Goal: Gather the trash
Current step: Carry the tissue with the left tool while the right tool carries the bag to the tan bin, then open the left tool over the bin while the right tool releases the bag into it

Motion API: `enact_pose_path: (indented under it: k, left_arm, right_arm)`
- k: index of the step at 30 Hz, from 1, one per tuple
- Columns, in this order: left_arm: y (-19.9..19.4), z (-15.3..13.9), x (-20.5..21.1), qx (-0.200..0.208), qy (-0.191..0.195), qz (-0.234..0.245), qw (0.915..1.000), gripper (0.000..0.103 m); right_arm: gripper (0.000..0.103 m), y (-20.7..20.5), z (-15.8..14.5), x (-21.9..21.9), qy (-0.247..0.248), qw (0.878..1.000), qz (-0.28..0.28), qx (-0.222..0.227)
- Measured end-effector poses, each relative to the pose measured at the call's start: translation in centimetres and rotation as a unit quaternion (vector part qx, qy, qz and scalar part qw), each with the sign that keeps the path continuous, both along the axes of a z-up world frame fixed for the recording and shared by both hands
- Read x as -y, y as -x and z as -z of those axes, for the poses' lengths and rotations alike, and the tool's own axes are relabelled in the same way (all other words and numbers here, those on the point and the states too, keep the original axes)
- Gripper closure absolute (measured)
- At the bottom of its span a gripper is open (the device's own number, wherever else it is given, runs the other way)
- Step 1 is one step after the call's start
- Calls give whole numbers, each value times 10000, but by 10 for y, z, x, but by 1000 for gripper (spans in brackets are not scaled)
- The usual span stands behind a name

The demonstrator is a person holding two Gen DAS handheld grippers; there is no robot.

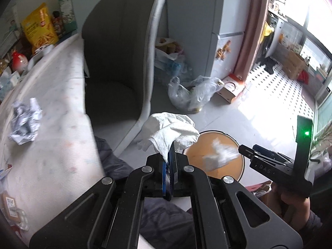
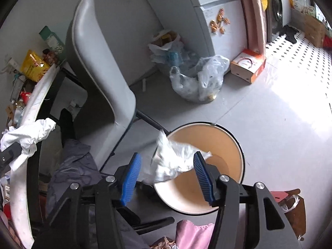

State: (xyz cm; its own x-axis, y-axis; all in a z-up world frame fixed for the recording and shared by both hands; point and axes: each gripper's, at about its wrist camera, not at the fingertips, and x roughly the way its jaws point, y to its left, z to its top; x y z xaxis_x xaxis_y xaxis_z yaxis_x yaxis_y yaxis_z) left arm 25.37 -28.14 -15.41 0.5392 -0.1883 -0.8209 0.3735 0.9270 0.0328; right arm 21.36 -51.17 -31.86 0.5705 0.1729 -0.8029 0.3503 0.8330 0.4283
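My left gripper [image 1: 170, 159] is shut on a crumpled white tissue [image 1: 172, 130], held above the floor beside the table edge; the tissue [image 2: 29, 132] also shows at the left of the right wrist view. My right gripper [image 2: 166, 155] stands open over a round bin [image 2: 228, 145] with a beige inside. A white crumpled wad [image 2: 172, 161] sits blurred between its blue pads [image 2: 130, 178], over the bin's near rim, with neither pad pressing on it. The left wrist view shows the same wad [image 1: 217, 155] over the bin [image 1: 242, 161]. A crumpled printed paper [image 1: 25, 122] lies on the table [image 1: 62, 103].
A grey chair [image 1: 118, 51] stands between the table and the bin. On the floor behind lie a clear plastic bag [image 1: 191, 93] and a cardboard box [image 1: 232, 89]. Snack bags and bottles crowd the table's far end. Dark cloth and pink fabric lie near the bin.
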Motion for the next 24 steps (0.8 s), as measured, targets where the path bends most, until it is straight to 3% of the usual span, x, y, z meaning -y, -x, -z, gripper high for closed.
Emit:
enact_pose_path:
  k: [9,16,17,19,20,21,24]
  left_arm:
    - [-7,22,59,-391,162,651,9970,100]
    - [-10,49,107,-887,254,1226,9882,99]
    - [-10,54,113,-955,220,1302,9866,96]
    - [-10,61,118,-1060,142,1372,9847,71]
    - [-10,62,117,-1045,163,1347,9852,47]
    - [-9,60,114,-1005,221,1324,9858,39]
    - [-11,53,103,-989,360,1240,9867,34]
  right_arm:
    - [50,31,-13,43,125,9983,562,-69]
    - [50,53,-23,74,274,9946,1001,-74]
    - [50,54,-23,77,257,9941,1049,-83]
    - [50,56,-21,79,238,9937,1092,-99]
    - [50,55,-21,79,233,9937,1093,-101]
    - [50,55,-20,79,227,9938,1085,-100]
    - [50,54,-21,76,218,9944,1026,-83]
